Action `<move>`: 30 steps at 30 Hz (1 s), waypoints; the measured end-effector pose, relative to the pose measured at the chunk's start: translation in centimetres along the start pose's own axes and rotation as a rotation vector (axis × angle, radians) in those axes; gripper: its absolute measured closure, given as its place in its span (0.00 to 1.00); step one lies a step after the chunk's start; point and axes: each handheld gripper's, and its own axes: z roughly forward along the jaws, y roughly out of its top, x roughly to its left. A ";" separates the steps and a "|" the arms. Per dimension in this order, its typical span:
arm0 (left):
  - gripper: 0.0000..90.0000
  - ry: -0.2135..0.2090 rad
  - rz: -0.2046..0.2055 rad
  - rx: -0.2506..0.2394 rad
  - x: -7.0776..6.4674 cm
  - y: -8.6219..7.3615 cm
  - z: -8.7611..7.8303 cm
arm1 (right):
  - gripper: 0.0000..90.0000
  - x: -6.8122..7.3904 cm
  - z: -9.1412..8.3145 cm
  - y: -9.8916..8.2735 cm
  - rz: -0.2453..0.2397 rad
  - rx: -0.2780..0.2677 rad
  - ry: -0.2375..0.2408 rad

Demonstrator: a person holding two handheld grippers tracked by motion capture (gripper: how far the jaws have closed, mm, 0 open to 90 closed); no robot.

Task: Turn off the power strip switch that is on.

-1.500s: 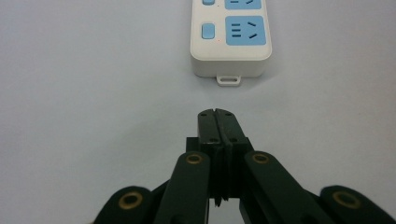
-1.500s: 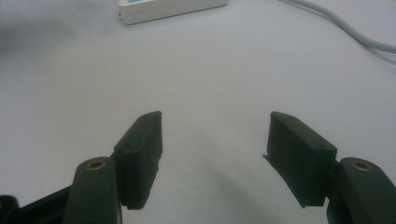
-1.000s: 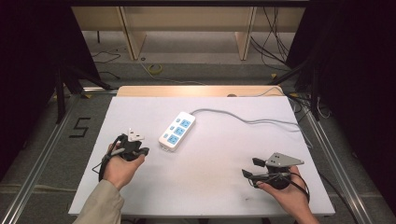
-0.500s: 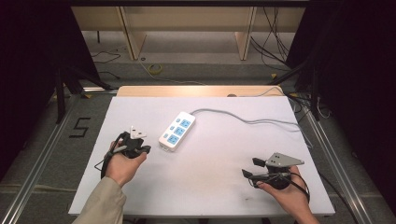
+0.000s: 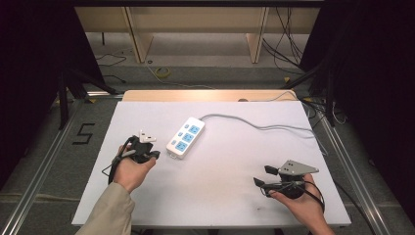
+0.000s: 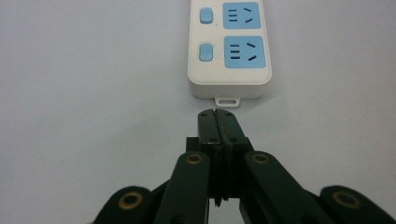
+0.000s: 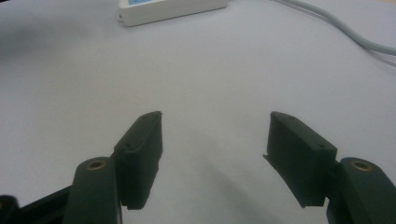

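Left gripper (image 5: 147,154) slightly nearer the power strip (image 5: 186,137), jaws closed, empty; right gripper (image 5: 263,176) jaws apart.

The power strip (image 6: 229,49) is cut off by the left gripper view's top edge, its far sockets unseen.

White bench (image 5: 220,196), matte top, pale wooden strip along its far edge. One white power strip (image 5: 186,137) lies flat on it, left of centre, angled, three blue sockets facing up. Its grey cable (image 5: 274,128) runs across the top toward the right edge.
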 end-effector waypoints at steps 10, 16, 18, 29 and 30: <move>1.00 0.001 0.000 -0.002 0.1 0.4 0.1 | 0.41 0.0 0.0 0.0 0.000 -0.002 -0.003; 1.00 0.000 -0.003 -0.003 0.0 0.7 0.2 | 0.41 0.1 0.0 0.0 0.002 -0.003 -0.003; 1.00 0.001 -0.002 -0.002 0.0 0.8 0.2 | 0.41 0.1 0.0 0.0 0.002 -0.003 -0.003; 1.00 -0.001 -0.002 0.002 0.1 1.2 0.6 | 0.41 0.0 -0.1 0.1 0.002 -0.003 -0.003; 1.00 -0.001 -0.003 0.004 0.1 1.2 0.6 | 0.41 0.0 -0.1 0.1 0.000 -0.004 -0.004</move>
